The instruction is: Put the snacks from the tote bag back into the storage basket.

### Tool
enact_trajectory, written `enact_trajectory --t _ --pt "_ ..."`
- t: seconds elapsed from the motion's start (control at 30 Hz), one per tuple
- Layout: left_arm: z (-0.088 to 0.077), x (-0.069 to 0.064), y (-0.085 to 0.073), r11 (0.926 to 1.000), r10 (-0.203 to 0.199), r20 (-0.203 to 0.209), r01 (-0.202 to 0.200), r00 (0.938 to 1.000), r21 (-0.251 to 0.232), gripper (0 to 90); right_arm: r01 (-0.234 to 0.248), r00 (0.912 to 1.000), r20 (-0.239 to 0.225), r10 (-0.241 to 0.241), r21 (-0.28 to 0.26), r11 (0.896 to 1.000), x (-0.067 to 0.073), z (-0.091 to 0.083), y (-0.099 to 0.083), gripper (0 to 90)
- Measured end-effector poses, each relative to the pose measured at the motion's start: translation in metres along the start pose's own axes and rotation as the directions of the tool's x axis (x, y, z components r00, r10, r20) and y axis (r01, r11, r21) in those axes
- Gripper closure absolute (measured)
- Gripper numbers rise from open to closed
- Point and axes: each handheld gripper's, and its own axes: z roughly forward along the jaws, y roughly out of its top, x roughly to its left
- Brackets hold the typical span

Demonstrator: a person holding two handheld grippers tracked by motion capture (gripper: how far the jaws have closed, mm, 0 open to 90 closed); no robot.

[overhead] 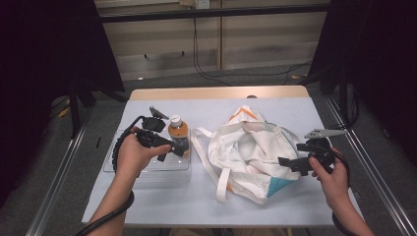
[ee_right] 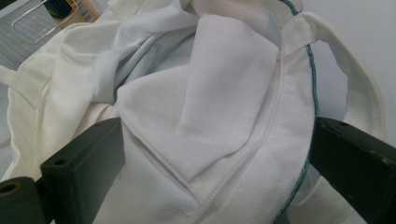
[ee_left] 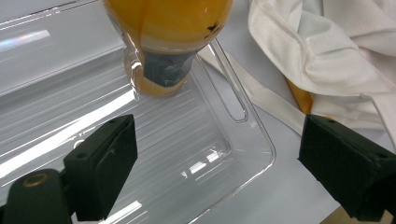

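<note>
An orange drink bottle [overhead: 178,133] with a white cap stands in a clear plastic tray [overhead: 147,166] at the left of the table. My left gripper [overhead: 176,149] is at the bottle's base. In the left gripper view its jaws stand open [ee_left: 219,172] over the tray [ee_left: 154,154], with the bottle [ee_left: 168,32] just beyond the tips. A crumpled white tote bag [overhead: 246,152] with orange and teal trim lies mid-table. My right gripper [overhead: 287,163] is at the bag's right edge, open [ee_right: 219,172], with the bag's rim fabric [ee_right: 219,93] lying between the wide jaws.
The bag's long straps [overhead: 204,147] trail toward the tray. The table has a pale cover [overhead: 196,196] and a wooden far edge [overhead: 216,92]. Metal rails run along both sides, and cables lie on the floor behind.
</note>
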Motion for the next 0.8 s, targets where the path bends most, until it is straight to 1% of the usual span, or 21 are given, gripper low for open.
enact_trajectory --t 0.03,0.07,0.1,0.13,0.17,0.23,0.33,0.37,0.4,0.43,0.5,0.53,0.57,0.6,0.67,0.7,0.8 --pt "0.001 0.000 -0.001 0.9999 0.007 0.002 -0.007 1.0000 0.011 11.5 -0.001 1.0000 -0.002 0.001 -0.001 1.000 0.000 0.000 0.000 3.2" --pt "0.002 0.001 -0.003 1.0000 0.003 0.001 -0.003 1.0000 0.008 11.4 0.000 1.0000 -0.002 0.000 -0.001 1.000 0.000 0.000 0.000 3.2" --pt "0.002 0.002 -0.004 0.9999 0.008 0.003 -0.008 1.0000 0.009 11.4 -0.001 1.0000 -0.001 0.001 0.000 1.000 0.000 0.000 0.000 3.2" --pt "0.002 0.002 -0.005 1.0000 0.004 -0.006 -0.004 1.0000 0.008 11.5 0.002 1.0000 -0.002 -0.002 -0.003 1.000 0.000 0.001 0.000 3.2" --pt "0.002 0.002 -0.006 1.0000 0.007 -0.002 -0.007 1.0000 0.005 11.5 -0.004 1.0000 -0.002 0.004 0.004 1.000 0.000 0.000 0.000 3.2" --pt "0.002 0.003 -0.008 1.0000 0.002 0.001 -0.002 1.0000 0.000 11.5 0.001 1.0000 -0.004 -0.001 0.002 1.000 0.001 0.001 0.000 3.2" --pt "0.001 0.004 -0.011 0.9999 0.008 0.001 -0.008 1.0000 -0.010 11.5 0.002 1.0000 -0.002 -0.002 -0.001 1.000 0.001 0.000 0.000 3.2" --pt "0.001 0.003 -0.013 0.9998 -0.004 0.003 0.004 1.0000 -0.020 11.5 0.001 1.0000 -0.002 -0.001 0.000 1.000 0.001 0.000 0.000 3.2" --pt "0.001 0.004 -0.013 0.9998 0.009 0.006 -0.008 0.9999 -0.017 11.5 0.003 1.0000 -0.001 -0.003 -0.001 1.000 0.001 0.000 0.001 3.2" --pt "0.001 0.004 -0.014 0.9995 0.005 0.004 -0.005 1.0000 -0.031 11.5 0.003 1.0000 -0.001 -0.003 -0.001 1.000 0.001 0.000 0.001 3.2" --pt "0.000 0.005 -0.016 0.9997 0.008 0.008 -0.008 0.9999 -0.023 11.5 0.002 1.0000 -0.001 -0.002 0.000 1.000 0.002 0.000 0.001 3.2" --pt "0.001 0.005 -0.017 0.9995 -0.001 0.005 0.001 1.0000 -0.031 11.5 0.003 1.0000 -0.001 -0.003 -0.001 1.000 0.002 0.000 0.001 3.2" --pt "0.002 0.005 -0.018 0.9995 0.004 0.013 -0.004 0.9999 -0.031 11.5 0.003 1.0000 -0.001 -0.003 0.000 1.000 0.002 0.000 0.001 3.2" --pt "0.003 0.005 -0.020 0.9996 -0.002 0.016 0.002 0.9999 -0.029 11.4 0.003 1.0000 0.000 -0.003 0.000 1.000 0.002 0.000 0.001 3.2" --pt "0.003 0.005 -0.021 0.9996 0.007 0.004 -0.007 1.0000 -0.028 11.4 0.003 1.0000 -0.001 -0.003 0.000 1.000 0.001 0.000 0.001 3.2" --pt "0.004 0.006 -0.023 0.9995 0.005 0.002 -0.005 1.0000 -0.032 11.4 0.004 1.0000 0.002 -0.004 -0.001 1.000 0.001 0.000 0.001 3.2" --pt "0.006 0.007 -0.025 0.9992 -0.003 0.015 0.004 0.9999 -0.039 11.3 0.004 1.0000 0.002 -0.004 -0.001 1.000 0.001 0.000 0.001 3.2"
